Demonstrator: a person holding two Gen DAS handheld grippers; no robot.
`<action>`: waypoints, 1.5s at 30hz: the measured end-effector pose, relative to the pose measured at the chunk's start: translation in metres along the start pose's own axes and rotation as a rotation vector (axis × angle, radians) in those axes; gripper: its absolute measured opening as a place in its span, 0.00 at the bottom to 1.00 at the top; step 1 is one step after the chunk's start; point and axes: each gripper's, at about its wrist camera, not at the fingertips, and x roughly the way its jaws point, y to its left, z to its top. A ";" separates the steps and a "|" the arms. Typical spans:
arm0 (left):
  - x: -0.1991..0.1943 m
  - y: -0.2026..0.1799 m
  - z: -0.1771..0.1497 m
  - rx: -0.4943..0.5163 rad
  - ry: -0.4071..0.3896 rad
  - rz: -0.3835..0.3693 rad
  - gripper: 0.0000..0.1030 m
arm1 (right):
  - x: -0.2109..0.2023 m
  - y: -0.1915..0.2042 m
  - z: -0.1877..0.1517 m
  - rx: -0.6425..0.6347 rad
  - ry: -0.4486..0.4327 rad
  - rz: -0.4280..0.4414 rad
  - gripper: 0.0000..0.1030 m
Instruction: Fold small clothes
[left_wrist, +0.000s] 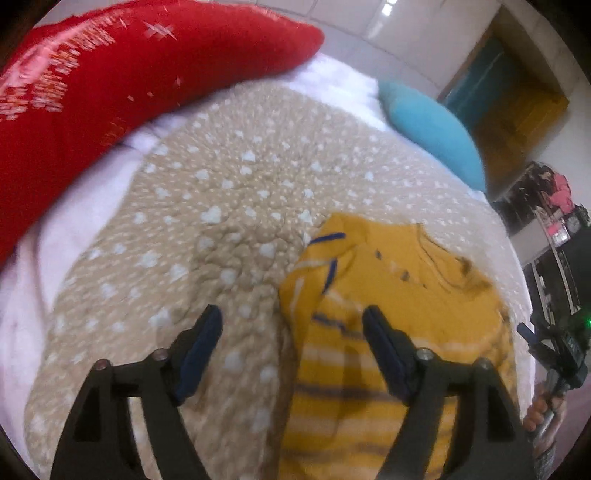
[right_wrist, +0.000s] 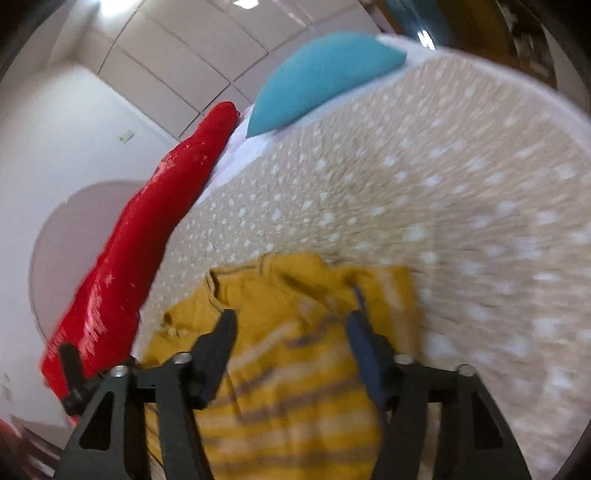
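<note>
We find the left gripper (left_wrist: 293, 325) with its jaws spread wide and nothing between them. Its left finger hangs over bare blanket; its right finger (left_wrist: 384, 350) stands over the left edge of the yellow striped shirt (left_wrist: 399, 295). Whether that finger touches the cloth we cannot tell.

The shirt lies on the beige spotted blanket (left_wrist: 221, 206), ahead and to the right of the left gripper. Its sleeve with the blue trim is doubled over toward the body of the garment, and its collar sits further ahead and to the right. White and dark stripes cross the part nearest the gripper.

From the right wrist view, the right gripper (right_wrist: 291, 321) is likewise released — fingers apart, nothing gripped. Both fingers frame the striped part of the shirt (right_wrist: 288, 295), which lies directly ahead and beneath them; the collar lies ahead and to the left. Contact with the fabric cannot be confirmed, as the picture is blurred.

In the left wrist view the right gripper (left_wrist: 554, 350) shows at the far right edge, beside the shirt's right margin.

Surroundings noted: a red pillow (left_wrist: 110, 74) far ahead and left of the left gripper, and a blue pillow (left_wrist: 432, 129) far ahead and right — both resting on the white sheet (left_wrist: 332, 77) beyond the blanket.
</note>
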 end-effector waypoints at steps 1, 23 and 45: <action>-0.010 0.001 -0.008 0.008 -0.004 -0.008 0.82 | -0.015 -0.002 -0.007 -0.015 -0.003 -0.002 0.69; -0.070 0.017 -0.102 -0.011 0.011 0.112 0.60 | -0.101 -0.018 -0.121 -0.031 0.046 -0.158 0.35; -0.121 0.093 -0.151 -0.198 -0.112 0.105 0.74 | 0.071 0.270 -0.258 -0.957 0.318 -0.095 0.66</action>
